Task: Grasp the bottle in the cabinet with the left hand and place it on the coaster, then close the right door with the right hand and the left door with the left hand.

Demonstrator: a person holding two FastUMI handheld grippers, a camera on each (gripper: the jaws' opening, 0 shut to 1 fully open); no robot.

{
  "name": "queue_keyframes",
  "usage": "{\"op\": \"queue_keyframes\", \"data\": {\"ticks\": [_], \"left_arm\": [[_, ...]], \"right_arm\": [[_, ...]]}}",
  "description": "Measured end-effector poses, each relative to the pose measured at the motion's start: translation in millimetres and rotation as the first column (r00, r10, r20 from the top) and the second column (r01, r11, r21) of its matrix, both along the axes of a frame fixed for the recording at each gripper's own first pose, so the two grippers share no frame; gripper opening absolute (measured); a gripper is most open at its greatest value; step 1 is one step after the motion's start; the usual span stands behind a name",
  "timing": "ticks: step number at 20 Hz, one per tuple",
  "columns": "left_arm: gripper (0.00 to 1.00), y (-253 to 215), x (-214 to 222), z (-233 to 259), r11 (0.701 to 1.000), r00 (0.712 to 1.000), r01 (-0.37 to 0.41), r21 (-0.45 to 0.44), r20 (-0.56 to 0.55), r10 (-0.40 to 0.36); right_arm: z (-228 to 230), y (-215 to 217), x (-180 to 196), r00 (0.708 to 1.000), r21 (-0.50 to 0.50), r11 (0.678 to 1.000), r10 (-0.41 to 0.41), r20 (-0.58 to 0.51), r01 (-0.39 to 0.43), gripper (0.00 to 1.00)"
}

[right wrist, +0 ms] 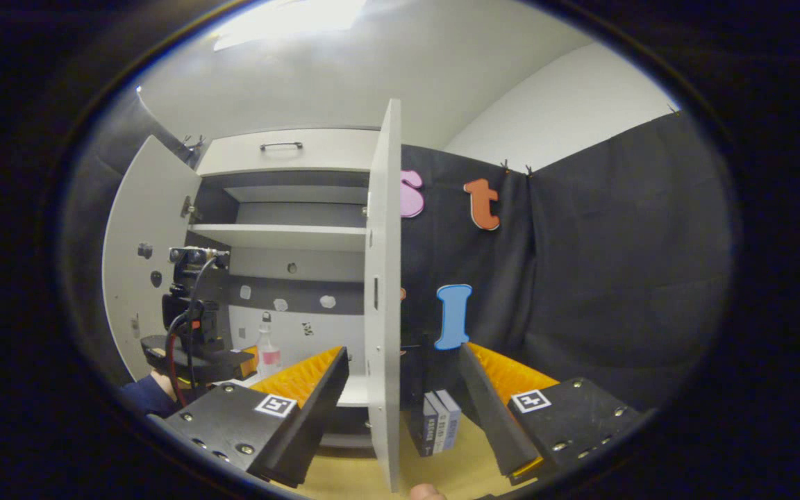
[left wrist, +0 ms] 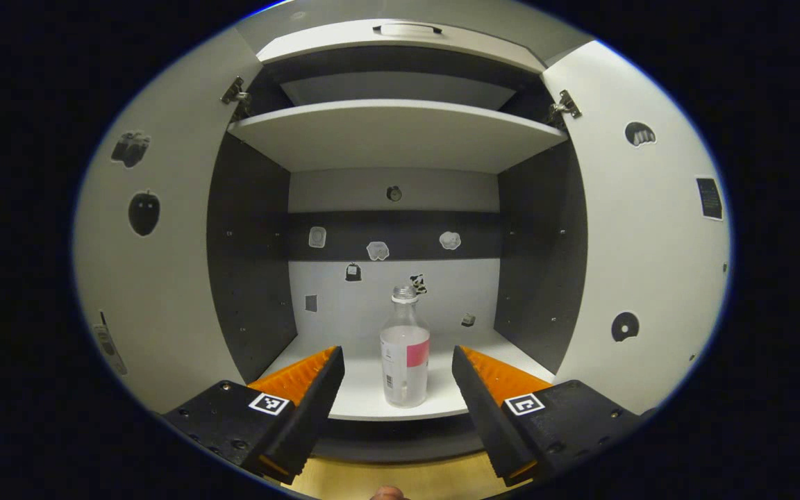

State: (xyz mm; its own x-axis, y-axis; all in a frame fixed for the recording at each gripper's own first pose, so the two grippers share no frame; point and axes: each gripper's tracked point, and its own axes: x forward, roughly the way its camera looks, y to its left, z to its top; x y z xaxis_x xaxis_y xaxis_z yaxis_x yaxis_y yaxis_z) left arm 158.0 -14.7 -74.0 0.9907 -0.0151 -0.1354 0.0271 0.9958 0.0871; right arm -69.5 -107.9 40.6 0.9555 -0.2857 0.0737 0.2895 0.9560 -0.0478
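Note:
A clear bottle (left wrist: 405, 354) with a white and pink label stands upright near the front edge of the cabinet's lower shelf (left wrist: 365, 396). My left gripper (left wrist: 398, 361) is open in front of it, one finger on each side, neither touching. Both cabinet doors stand wide open: the left door (left wrist: 157, 264) and the right door (left wrist: 643, 264). In the right gripper view, my right gripper (right wrist: 403, 364) is open with the edge of the right door (right wrist: 382, 298) between its fingers, untouched. Farther left there, the bottle (right wrist: 267, 353) and the left gripper (right wrist: 188, 333) with a hand are seen.
An upper shelf (left wrist: 393, 132) and a drawer with a handle (left wrist: 407, 29) sit above the bottle. Small stickers dot the cabinet back and doors. A wooden tabletop (right wrist: 455, 458) lies below; a small blue and white box (right wrist: 436, 420) stands on it beside the door.

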Motion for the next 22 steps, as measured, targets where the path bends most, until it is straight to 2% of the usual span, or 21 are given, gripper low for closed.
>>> {"op": "queue_keyframes", "data": {"ticks": [7,8,9,14,16,17,18,22], "left_arm": [[0.97,-3,62,-18,0.999,0.999,-0.032,-0.008,-0.023,0.032],[0.97,-5,71,-19,0.999,0.999,-0.038,-0.013,-0.02,0.038],[0.97,-4,77,-19,0.999,0.999,-0.045,-0.017,-0.019,0.044],[0.97,-4,106,-19,0.998,0.998,-0.065,-0.013,-0.016,0.064],[0.96,-4,114,-24,0.997,0.997,-0.076,-0.015,-0.031,0.076],[0.82,-4,115,-25,0.997,0.996,-0.078,-0.017,-0.037,0.077],[0.77,-4,116,-23,0.997,0.997,-0.073,-0.022,-0.027,0.072],[0.76,-8,105,-23,0.997,0.998,-0.041,-0.058,-0.048,0.038]], "right_arm": [[3,-52,-27,0.984,-0.021,0.984,-0.178,-0.001,0.178,0.96],[3,-59,-30,0.98,-0.027,0.979,-0.201,-0.003,0.201,0.93],[1,-64,-33,0.975,-0.031,0.975,-0.221,-0.007,0.221,0.94],[-4,-76,-42,0.963,-0.026,0.963,-0.269,-0.025,0.268,0.97],[-6,-79,-45,0.958,-0.035,0.958,-0.285,-0.028,0.284,0.94],[-6,-81,-47,0.956,-0.038,0.956,-0.293,-0.03,0.292,0.97],[-7,-81,-47,0.954,-0.035,0.955,-0.297,-0.033,0.296,0.97],[-7,-80,-45,0.96,-0.019,0.96,-0.279,-0.031,0.278,0.96]]}}
